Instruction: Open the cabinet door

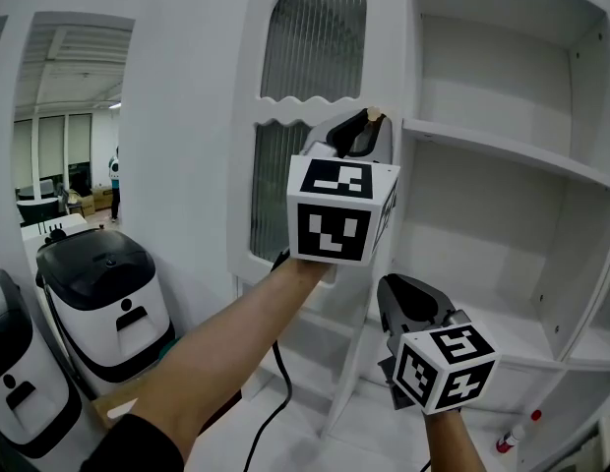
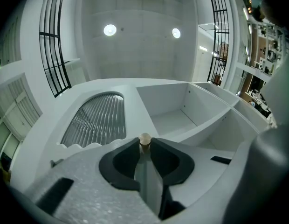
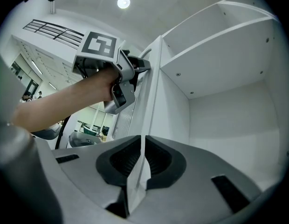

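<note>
The white cabinet door [image 1: 315,67] with ribbed glass panels stands swung out, and the cabinet's inside [image 1: 502,195] is exposed. My left gripper [image 1: 371,126] is shut on the small pale door knob [image 1: 375,114] at the door's free edge. In the left gripper view the knob [image 2: 144,139] sits pinched between the dark jaws, with the ribbed glass [image 2: 95,120] beyond. My right gripper [image 1: 391,291] hangs lower, in front of the bottom compartment, shut and holding nothing. The right gripper view looks up along the door's edge [image 3: 151,87] at the left gripper [image 3: 141,66].
White shelves [image 1: 502,150] cross the open cabinet. Two white-and-black machines [image 1: 103,293] [image 1: 15,382] stand on the floor at the left. A black cable [image 1: 275,401] hangs below my left arm. A small red-capped bottle [image 1: 512,439] lies at the bottom right.
</note>
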`<action>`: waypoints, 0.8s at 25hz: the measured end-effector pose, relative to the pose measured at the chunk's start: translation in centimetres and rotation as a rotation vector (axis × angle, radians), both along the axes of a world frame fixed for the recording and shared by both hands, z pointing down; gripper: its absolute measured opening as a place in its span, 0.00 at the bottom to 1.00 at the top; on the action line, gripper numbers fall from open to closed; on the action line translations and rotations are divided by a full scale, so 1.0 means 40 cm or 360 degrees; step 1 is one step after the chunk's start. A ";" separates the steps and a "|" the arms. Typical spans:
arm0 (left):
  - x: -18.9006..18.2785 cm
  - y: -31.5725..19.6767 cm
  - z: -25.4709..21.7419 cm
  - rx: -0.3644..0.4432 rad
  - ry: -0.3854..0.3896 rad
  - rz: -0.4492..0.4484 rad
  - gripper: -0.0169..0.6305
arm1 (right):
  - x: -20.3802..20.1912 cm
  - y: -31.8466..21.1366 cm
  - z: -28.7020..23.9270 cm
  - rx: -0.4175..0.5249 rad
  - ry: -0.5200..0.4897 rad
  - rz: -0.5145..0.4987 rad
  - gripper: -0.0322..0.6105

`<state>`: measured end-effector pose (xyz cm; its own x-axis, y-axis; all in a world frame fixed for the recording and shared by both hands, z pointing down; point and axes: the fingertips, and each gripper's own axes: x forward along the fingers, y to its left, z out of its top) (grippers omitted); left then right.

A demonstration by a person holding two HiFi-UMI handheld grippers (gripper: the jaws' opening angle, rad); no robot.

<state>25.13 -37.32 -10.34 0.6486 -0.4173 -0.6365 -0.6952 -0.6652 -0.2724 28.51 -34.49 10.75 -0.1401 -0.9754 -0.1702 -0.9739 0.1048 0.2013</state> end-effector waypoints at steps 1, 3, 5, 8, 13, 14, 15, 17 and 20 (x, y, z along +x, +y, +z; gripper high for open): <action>-0.005 0.002 0.000 0.0003 0.0010 0.0002 0.14 | -0.005 0.000 0.006 -0.0009 -0.0002 -0.0013 0.09; -0.012 0.007 0.000 0.0006 0.0020 0.0004 0.14 | -0.016 0.001 0.019 -0.0029 -0.0005 -0.0048 0.09; -0.016 0.011 -0.001 0.0003 0.0026 0.0006 0.14 | -0.026 0.002 0.031 -0.0042 -0.0015 -0.0092 0.09; -0.022 0.013 -0.003 0.0000 0.0043 0.0012 0.14 | -0.036 0.002 0.046 -0.0047 -0.0038 -0.0140 0.09; -0.034 0.021 -0.003 -0.0001 0.0054 0.0024 0.14 | -0.050 -0.006 0.085 -0.0125 -0.0060 -0.0211 0.20; -0.035 0.023 -0.003 -0.0005 0.0057 0.0028 0.14 | -0.049 -0.008 0.093 -0.0138 -0.0064 -0.0216 0.21; -0.036 0.024 -0.004 -0.0010 0.0062 0.0033 0.14 | -0.048 -0.010 0.100 -0.0149 -0.0069 -0.0219 0.21; -0.038 0.025 -0.005 -0.0022 0.0074 0.0043 0.14 | -0.047 -0.017 0.116 -0.0174 -0.0091 -0.0232 0.21; -0.039 0.026 -0.004 -0.0027 0.0079 0.0046 0.14 | -0.046 -0.033 0.142 -0.0224 -0.0123 -0.0253 0.22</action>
